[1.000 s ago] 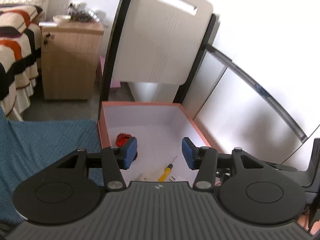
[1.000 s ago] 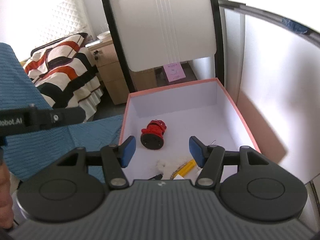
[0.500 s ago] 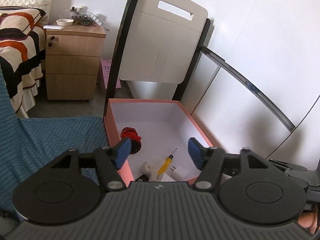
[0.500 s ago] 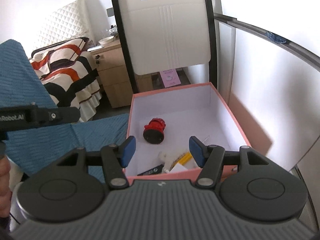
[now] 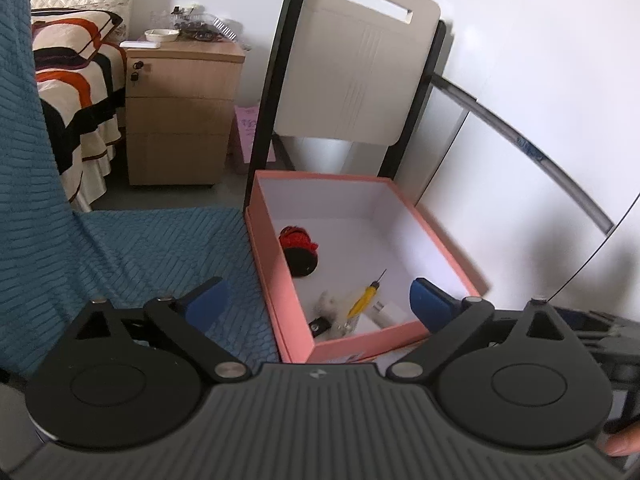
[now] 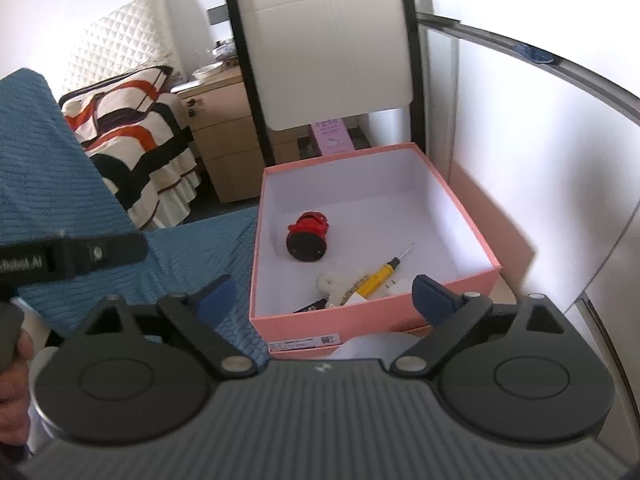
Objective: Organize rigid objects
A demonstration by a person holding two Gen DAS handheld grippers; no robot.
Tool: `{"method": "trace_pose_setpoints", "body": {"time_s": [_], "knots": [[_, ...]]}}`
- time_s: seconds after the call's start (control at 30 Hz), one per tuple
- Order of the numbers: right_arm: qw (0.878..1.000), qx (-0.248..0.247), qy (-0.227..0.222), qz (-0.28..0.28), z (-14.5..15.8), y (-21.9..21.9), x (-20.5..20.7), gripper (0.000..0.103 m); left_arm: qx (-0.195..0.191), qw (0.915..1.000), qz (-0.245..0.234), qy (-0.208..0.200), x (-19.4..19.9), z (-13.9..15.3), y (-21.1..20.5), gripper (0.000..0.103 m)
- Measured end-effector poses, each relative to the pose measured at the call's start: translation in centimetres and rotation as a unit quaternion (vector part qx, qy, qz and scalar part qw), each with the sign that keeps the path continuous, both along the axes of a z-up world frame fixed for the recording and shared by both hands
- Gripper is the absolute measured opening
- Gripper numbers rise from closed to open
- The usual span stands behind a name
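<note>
An open pink box with a white inside stands on the table. In it lie a red and black round toy, a yellow screwdriver, a white fluffy thing, a small black item and a white block. My left gripper is open and empty, held back from the box's near wall. My right gripper is open and empty, also back from the near wall.
A blue quilted cloth lies left of the box. A white chair back stands behind it. A wooden bedside cabinet and a striped bed are at the far left. A white wall panel is on the right.
Both grippers have pulled back and up from over the box, so its near wall now shows. Both sets of fingers have opened wider.
</note>
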State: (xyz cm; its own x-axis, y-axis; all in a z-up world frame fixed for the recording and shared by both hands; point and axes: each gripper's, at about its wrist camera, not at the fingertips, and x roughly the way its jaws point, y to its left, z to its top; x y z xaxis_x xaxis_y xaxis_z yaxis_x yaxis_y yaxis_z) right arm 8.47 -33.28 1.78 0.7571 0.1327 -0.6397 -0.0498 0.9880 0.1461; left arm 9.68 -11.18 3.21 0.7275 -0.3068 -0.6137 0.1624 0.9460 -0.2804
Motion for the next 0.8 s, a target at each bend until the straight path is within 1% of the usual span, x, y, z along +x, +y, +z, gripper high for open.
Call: {"method": "trace_pose_setpoints", "body": {"time_s": [0.23,0.4,0.5,0.63,0.8], "knots": [[1.000,-0.007,0.003,0.000,0.0,0.1,-1.0,0.096,0.010,0.9999,0.004,0.001,-0.9,-0.4,-0.2,0.101],[1.000,-0.005,0.003,-0.012,0.1,0.0,-1.5,0.096,0.012,0.9999,0.006,-0.003,-1.0,0.5,0.0,0.102],[1.000,-0.006,0.004,-0.010,0.2,0.1,-1.5,0.096,0.028,0.9995,0.007,-0.015,-1.5,1.1,0.0,0.102],[1.000,-0.005,-0.001,0.001,0.6,0.3,-1.7,0.096,0.019,0.9996,0.013,-0.019,-1.9,1.4,0.5,0.102],[1.000,-0.015,-0.002,0.002,0.8,0.7,-1.6,0.096,0.025,0.9994,0.013,-0.020,-2.2,1.4,0.3,0.102]]}}
